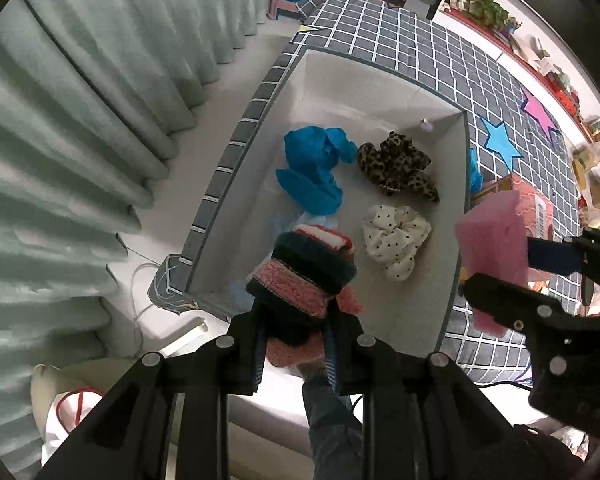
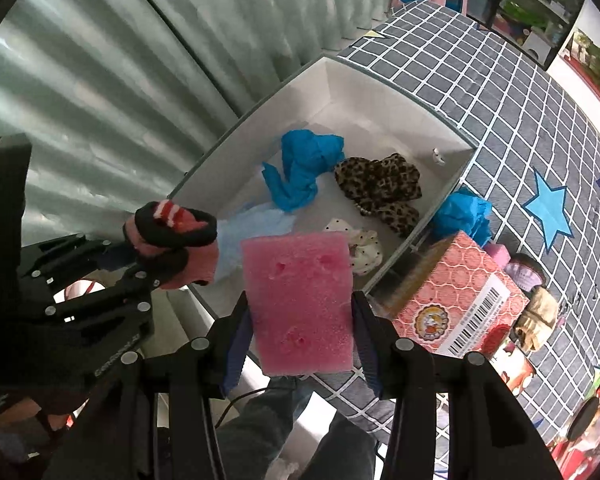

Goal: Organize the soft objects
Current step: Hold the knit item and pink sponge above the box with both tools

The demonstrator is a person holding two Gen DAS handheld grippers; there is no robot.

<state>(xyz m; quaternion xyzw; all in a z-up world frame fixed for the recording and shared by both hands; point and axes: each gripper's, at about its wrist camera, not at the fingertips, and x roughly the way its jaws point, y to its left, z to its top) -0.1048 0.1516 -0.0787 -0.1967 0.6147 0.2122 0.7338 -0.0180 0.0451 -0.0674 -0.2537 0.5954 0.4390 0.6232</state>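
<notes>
1. Grey checked cloth with white lines covers the desk (image 2: 500, 128), and a pale pleated curtain (image 1: 80, 140) hangs behind its far edge. An open white box (image 1: 328, 76) stands at the curtain-side edge of the desk.
2. Inside the box lie crumpled blue cloth (image 1: 312, 168), a leopard scrunchie (image 1: 396, 164) and a dotted white scrunchie (image 1: 396, 236).
3. Left tool (image 1: 296, 344) is clamped narrowly on a rolled striped sock (image 1: 308, 280) and holds it above the near end of the box. The sock's long axis runs out along the fingers, its red-and-white end pointing down into the box.
4. Right tool (image 2: 300, 320) grips a pink sponge (image 2: 300, 300) by its two side edges, above the near corner of the box, beside a patterned carton (image 2: 460, 300). The sponge's long axis also follows the fingers, and its broad face looks at the camera.
5. I judge that the step in hand is carrying both soft things to the box. The next move calls for lowering each over a free part of the floor, then opening the fingers.
</notes>
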